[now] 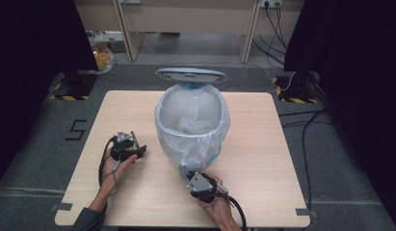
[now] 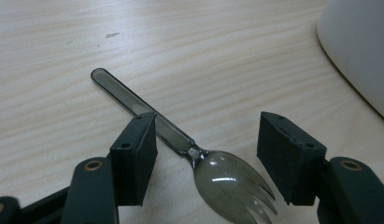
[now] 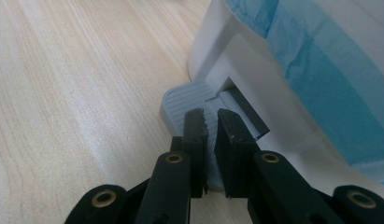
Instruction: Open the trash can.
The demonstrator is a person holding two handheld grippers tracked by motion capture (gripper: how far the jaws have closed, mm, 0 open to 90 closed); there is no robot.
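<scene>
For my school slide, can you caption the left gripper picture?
Open left gripper poised around a clear plastic spork lying on the wooden table.

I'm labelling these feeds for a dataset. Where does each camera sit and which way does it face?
High view: above the person's side, looking forward and down on the table and open bin; forearms, both hands show.
Left gripper view: on the left tongs, open astride a spork.
Right gripper view: on the right tongs, nearly closed, tips on the pedal.
All three share bin and table.
</scene>
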